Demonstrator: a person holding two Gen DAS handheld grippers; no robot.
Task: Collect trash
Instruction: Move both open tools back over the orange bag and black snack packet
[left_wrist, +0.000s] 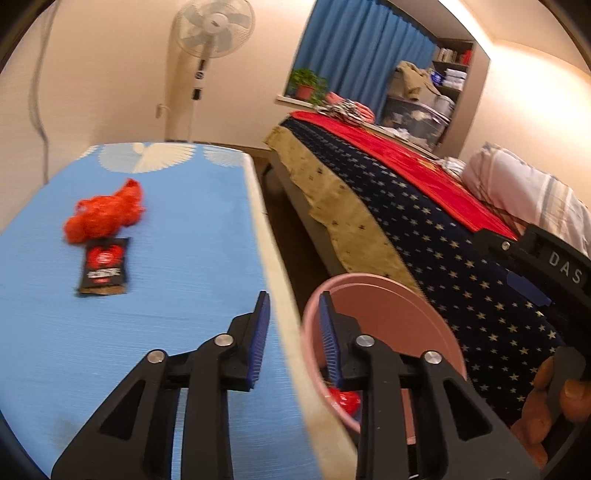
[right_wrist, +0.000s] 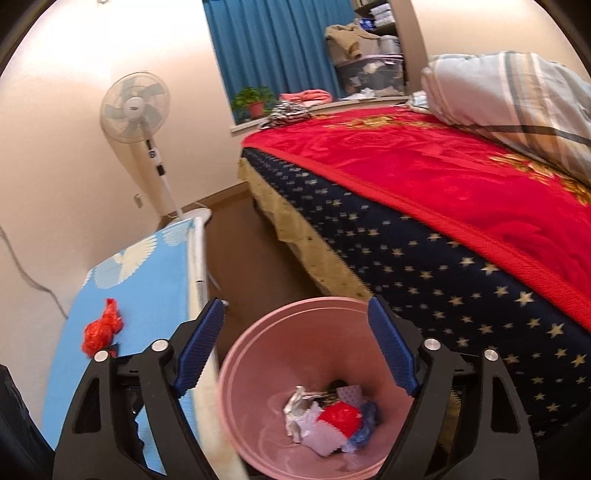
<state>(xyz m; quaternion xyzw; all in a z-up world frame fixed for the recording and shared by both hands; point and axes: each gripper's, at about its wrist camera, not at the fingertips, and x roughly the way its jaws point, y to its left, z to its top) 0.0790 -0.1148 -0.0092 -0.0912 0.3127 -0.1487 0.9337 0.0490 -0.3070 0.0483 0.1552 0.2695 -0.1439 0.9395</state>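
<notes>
Nearest the lens, left claw: blue pads parted by a modest gap, nothing between them, straddling the cream edge of the bench. Right claw spread wide and likewise empty, hanging above the mouth of the pink bin, with crumpled wrappers already lying at its bottom. Judging by that, mid-task: some trash binned, two pieces left out on the bench's blue cover, namely a red crumpled bag and, touching its near end, a black sachet, blurred here, probably a snack or sauce packet. Both well ahead and to the left of the left claw, well apart from the bin. Step in hand, then: between a drop and the next pick-up. Next move likely for the left claw: reach forward and left across the cover, come down over the sachet or the bag, close on it, lift clear, then swing right past the cream edge to above the bin. Flat sachet likely harder to pinch off the cloth than the puffy bag; worth taking by a raised edge. Plenty of bare cover around both pieces, so open room for the approach. Tighter on the right: bin wedged in the strip of floor between bench and bed, rim just beside the bench edge and close to the bed's starred side. Fan far back, out of the way.
</notes>
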